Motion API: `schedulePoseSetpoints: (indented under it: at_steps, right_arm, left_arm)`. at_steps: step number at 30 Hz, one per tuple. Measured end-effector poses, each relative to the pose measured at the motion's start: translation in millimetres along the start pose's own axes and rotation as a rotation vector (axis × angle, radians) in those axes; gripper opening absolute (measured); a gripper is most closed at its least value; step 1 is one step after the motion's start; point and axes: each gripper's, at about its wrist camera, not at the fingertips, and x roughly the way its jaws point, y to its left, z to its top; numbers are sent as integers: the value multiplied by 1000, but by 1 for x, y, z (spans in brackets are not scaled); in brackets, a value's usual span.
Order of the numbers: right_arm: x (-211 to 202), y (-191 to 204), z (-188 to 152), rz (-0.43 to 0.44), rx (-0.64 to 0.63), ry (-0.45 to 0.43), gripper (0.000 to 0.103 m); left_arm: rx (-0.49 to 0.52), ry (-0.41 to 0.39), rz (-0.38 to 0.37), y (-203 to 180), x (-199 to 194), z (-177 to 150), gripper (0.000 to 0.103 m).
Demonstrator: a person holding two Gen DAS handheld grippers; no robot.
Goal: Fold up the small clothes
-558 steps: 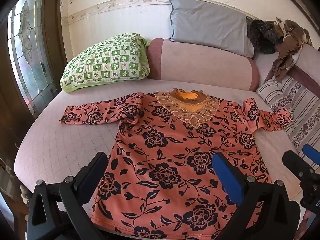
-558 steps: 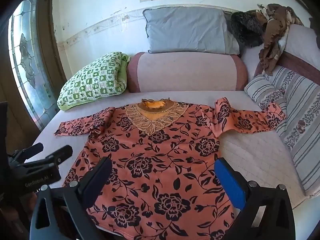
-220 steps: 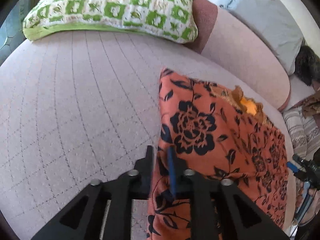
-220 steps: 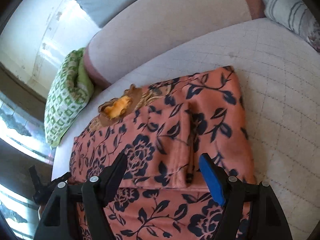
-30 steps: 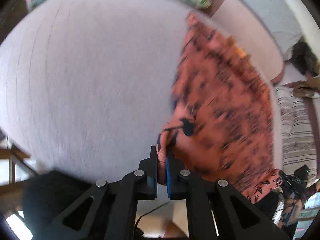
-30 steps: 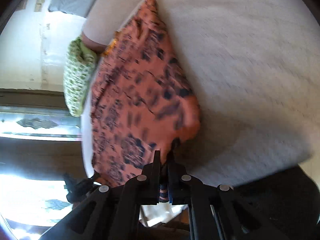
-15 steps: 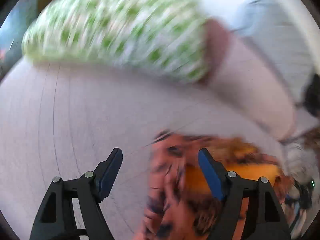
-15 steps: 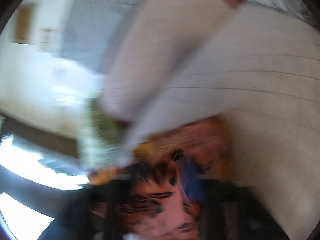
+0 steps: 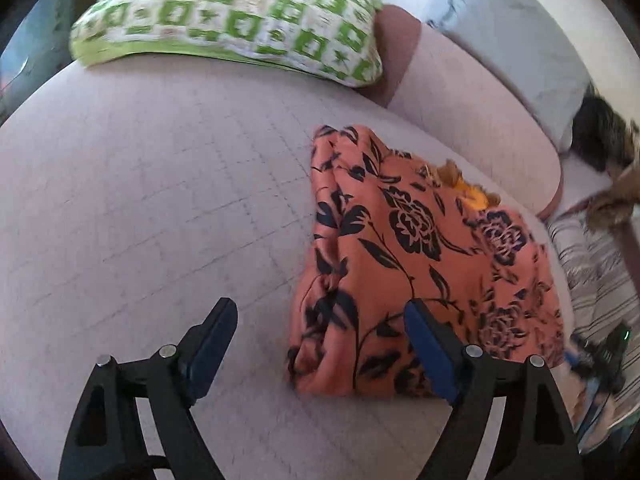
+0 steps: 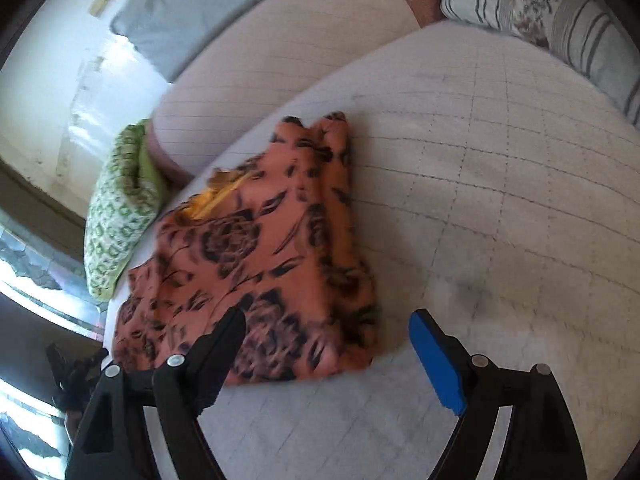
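Left wrist view first: the left gripper [image 9: 316,322] sits at six o'clock with its fingers spread wide, having just been opening, and nothing is clamped between them. One black finger [image 9: 208,336] hangs over bare quilted cover; the blue-padded one crosses the near edge of the folded blouse [image 9: 420,248], and I cannot tell if it touches the cloth. That blouse, orange with dark flowers, lies in a compact folded stack on the pink bed cover [image 9: 160,200], from the centre out toward three o'clock, its gold collar peeking out at the far end. Beyond it at one o'clock runs the pink bolster [image 9: 472,112], and at twelve o'clock rests the green checked pillow [image 9: 240,12]. A grey pillow [image 9: 516,28] leans behind the bolster.

Right wrist view now: the right gripper [image 10: 326,328] is low at six o'clock, fingers wide apart too, gripping nothing. Its black finger overlaps the blouse's near corner, the blue pad [image 10: 436,364] hovers over bare cover. The blouse lies from the centre toward nine o'clock, somewhat blurred. Farther off, the green pillow is at nine o'clock and a striped cushion [image 10: 560,16] at one o'clock. The other gripper shows dimly at eight o'clock.
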Motion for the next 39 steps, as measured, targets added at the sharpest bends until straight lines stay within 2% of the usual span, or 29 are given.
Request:
schedulePoseSetpoints:
  at_steps: [2, 3, 4, 5, 6, 7, 8, 9, 11, 14, 17, 19, 21, 24, 25, 27, 28, 29, 30, 31, 32, 34, 35, 37, 39]
  right_arm:
    - [12, -2, 13, 32, 28, 2, 86]
    - [23, 2, 20, 44, 6, 28, 86]
    - [32, 3, 24, 6, -6, 47, 86]
    - [45, 8, 25, -19, -26, 87, 85]
    - [53, 17, 26, -52, -84, 117, 83]
    - [57, 25, 27, -90, -129, 136, 65]
    - [60, 29, 30, -65, -123, 171, 47]
    - [62, 29, 33, -28, -91, 197, 19]
    - [62, 35, 39, -22, -85, 207, 19]
    - [33, 42, 44, 53, -34, 153, 18]
    - [-5, 53, 42, 104, -43, 111, 17]
    - [-28, 63, 36, 125, -65, 92, 17]
    - [-60, 65, 20, 148, -80, 81, 17]
    - [-102, 50, -21, 153, -79, 88, 17]
    - [-111, 45, -42, 121, -117, 107, 19]
    - [-109, 26, -82, 121, -138, 173, 25]
    - [-94, 7, -102, 87, -109, 249, 35]
    - [-82, -6, -116, 17, -94, 312, 42]
    - [-76, -19, -128, -36, -94, 332, 51]
    - [-84, -21, -129, -7, -99, 288, 51]
    - [-97, -20, -124, -20, -94, 237, 53]
    - [-117, -10, -109, -44, -128, 140, 58]
    - [-127, 1, -96, -32, -163, 80, 59]
    - [-135, 16, -82, -39, -222, 37, 61]
    - [-123, 41, -66, -61, -342, 4, 61]
  left_arm:
    - [-21, 44, 10, -2, 19, 5, 85]
    - [8, 34, 31, -6, 25, 8, 85]
    - [30, 24, 50, -10, 25, 8, 85]
    - [51, 24, 55, -16, 27, 11, 78]
    - [61, 32, 47, -20, 31, 15, 65]
    - [75, 56, 57, -25, 36, 17, 28]
    - [84, 83, 82, -30, 43, 21, 18]
    - [83, 93, 84, -34, 45, 24, 17]
    - [72, 96, 102, -41, 44, 30, 14]
    - [56, 41, 94, -51, 17, 37, 14]
    - [39, -16, 30, -58, -29, 35, 14]
    - [81, -64, 34, -68, -59, 24, 14]
    - [88, -76, 8, -68, -91, 2, 14]
    - [69, -48, -8, -54, -120, -46, 15]
    - [85, -36, -10, -47, -122, -67, 17]
    - [78, 16, -3, -30, -106, -103, 23]
    - [67, 77, 26, -19, -87, -119, 31]
    - [62, 141, 73, -5, -66, -133, 33]
    - [50, 149, 94, 4, -60, -138, 37]
    - [31, 118, 64, 10, -64, -137, 44]
    - [16, 94, 67, 12, -69, -131, 55]
    - [49, 21, 89, 8, -78, -113, 63]
    - [96, -26, 82, 2, -83, -100, 63]
    - [157, -75, 70, -6, -82, -79, 63]
    - [218, -87, 36, -16, -75, -66, 63]
